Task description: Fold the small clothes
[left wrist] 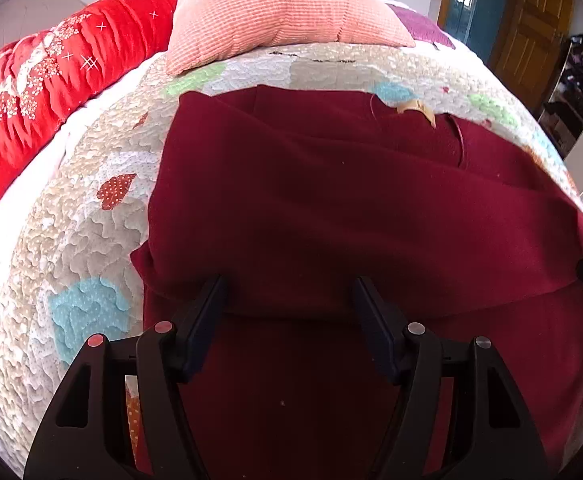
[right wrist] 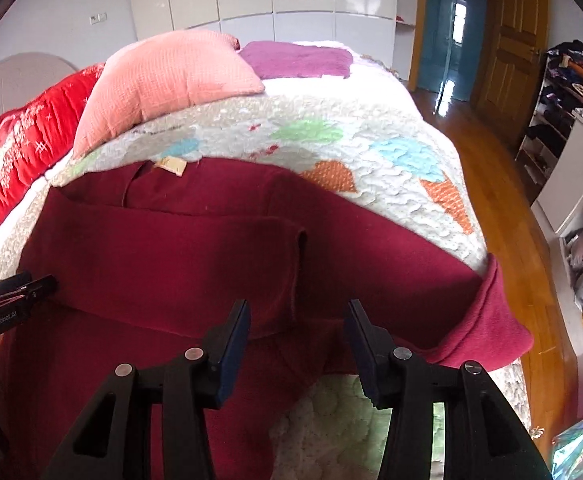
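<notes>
A dark red fleece garment (left wrist: 331, 208) lies spread on the quilted bed, partly folded, with a tan label (left wrist: 417, 110) at its far edge. My left gripper (left wrist: 289, 292) is open and empty, fingers hovering over a fold edge near the garment's left side. In the right wrist view the same garment (right wrist: 211, 248) shows a sleeve folded across its middle and another sleeve (right wrist: 495, 320) hanging off the bed's right edge. My right gripper (right wrist: 297, 316) is open and empty above the garment's near hem. The left gripper's tip (right wrist: 15, 292) shows at the left.
A patchwork quilt (right wrist: 371, 152) covers the bed. A pink pillow (left wrist: 279, 12) and a red blanket (left wrist: 43, 80) lie at the far side, a purple cloth (right wrist: 295, 60) beyond. Wooden floor (right wrist: 511, 168) and cluttered shelves (right wrist: 571, 92) are to the right.
</notes>
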A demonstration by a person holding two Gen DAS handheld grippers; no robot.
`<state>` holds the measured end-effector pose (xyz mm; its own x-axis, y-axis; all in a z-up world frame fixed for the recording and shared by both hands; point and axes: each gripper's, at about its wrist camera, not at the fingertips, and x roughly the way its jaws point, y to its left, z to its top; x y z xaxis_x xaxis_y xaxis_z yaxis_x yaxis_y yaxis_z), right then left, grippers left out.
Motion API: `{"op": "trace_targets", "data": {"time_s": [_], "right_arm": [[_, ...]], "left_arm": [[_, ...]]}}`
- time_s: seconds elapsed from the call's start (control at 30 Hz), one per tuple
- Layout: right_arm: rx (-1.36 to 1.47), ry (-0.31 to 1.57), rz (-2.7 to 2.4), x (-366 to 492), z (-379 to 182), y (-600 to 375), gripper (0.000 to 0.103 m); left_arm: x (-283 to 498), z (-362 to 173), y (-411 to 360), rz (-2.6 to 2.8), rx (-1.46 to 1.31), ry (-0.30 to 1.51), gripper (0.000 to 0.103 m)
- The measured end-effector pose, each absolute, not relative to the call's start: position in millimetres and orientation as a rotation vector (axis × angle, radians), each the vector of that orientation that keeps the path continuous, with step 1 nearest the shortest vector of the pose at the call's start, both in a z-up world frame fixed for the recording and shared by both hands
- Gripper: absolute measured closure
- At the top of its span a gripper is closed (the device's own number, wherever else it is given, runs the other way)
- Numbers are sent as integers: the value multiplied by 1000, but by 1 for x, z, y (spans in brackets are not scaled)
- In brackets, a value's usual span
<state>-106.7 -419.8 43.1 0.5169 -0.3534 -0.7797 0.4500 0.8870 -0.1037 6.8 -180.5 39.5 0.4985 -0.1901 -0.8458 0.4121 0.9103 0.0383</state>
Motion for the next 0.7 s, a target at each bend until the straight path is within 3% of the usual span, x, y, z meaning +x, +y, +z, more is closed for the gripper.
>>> {"op": "trace_targets", "data": {"time_s": [0.2, 0.27, 0.33, 0.37, 0.5, 0.67, 0.7], "right_arm": [[183, 812, -519, -132, 71, -441, 55], [196, 784, -611, -140, 83, -463, 45], [218, 794, -709, -145, 88, -491, 21], [231, 808, -740, -146, 87, -505, 19], [365, 890, -862, -154, 70, -570, 19], [666, 833, -810, -176, 38, -625, 19], [723, 807, -755, -180, 32, -631, 24]], "left_arm": [[4, 44, -174, -396, 232, 991, 37], [3, 46, -170, -400, 212, 996, 37], [1, 47, -168, -405, 200, 997, 37], [0, 47, -167, -408, 199, 997, 37], [-4, 46, -169, -416, 217, 1000, 37], [-3, 41, -176, -416, 238, 1000, 37], [-3, 41, -176, -416, 237, 1001, 37]]}}
